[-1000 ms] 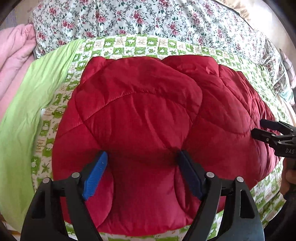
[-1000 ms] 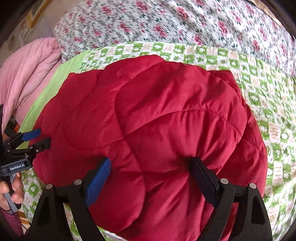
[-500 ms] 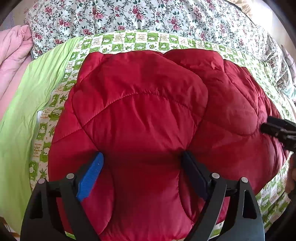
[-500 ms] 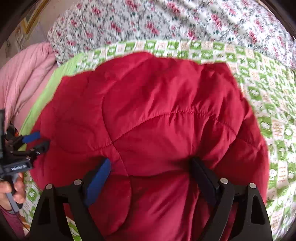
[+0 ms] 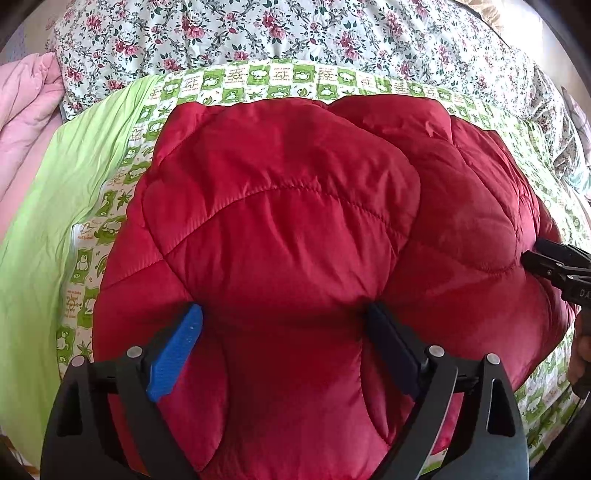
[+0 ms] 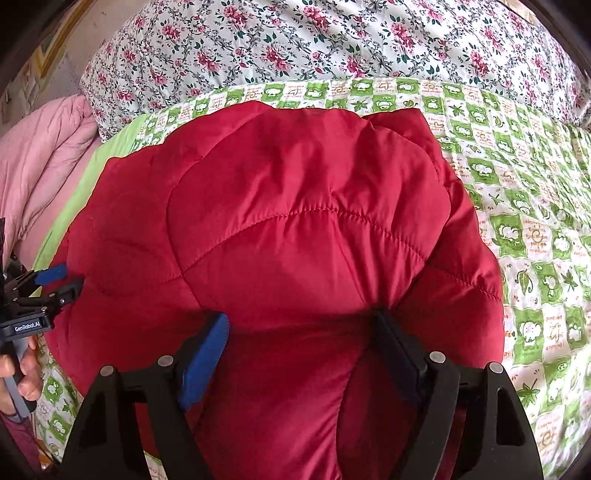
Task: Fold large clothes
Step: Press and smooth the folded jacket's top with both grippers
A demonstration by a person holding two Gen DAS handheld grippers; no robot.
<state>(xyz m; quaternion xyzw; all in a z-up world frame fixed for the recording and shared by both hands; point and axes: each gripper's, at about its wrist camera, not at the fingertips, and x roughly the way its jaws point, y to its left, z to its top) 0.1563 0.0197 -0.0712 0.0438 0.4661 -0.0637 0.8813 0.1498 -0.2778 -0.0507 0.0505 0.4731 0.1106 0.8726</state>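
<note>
Two grippers down on one red quilted jacket (image 5: 280,229), folded in a puffy heap on green-checked bedding (image 6: 517,229). Left gripper (image 5: 284,325) set wide, jaws just opening, a fat bulge of padding between the blue pads — pressing or merely touching, cannot tell. Right gripper (image 6: 301,332) wide too, jaws just closing, a thick fold wedged between, grip unclear. Floral quilt (image 5: 295,33) behind, pink blanket (image 6: 44,158) at left.

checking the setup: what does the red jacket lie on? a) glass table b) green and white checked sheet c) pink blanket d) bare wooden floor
b, the red jacket rests on the green and white checked sheet; the pink blanket lies off to one side.
</note>
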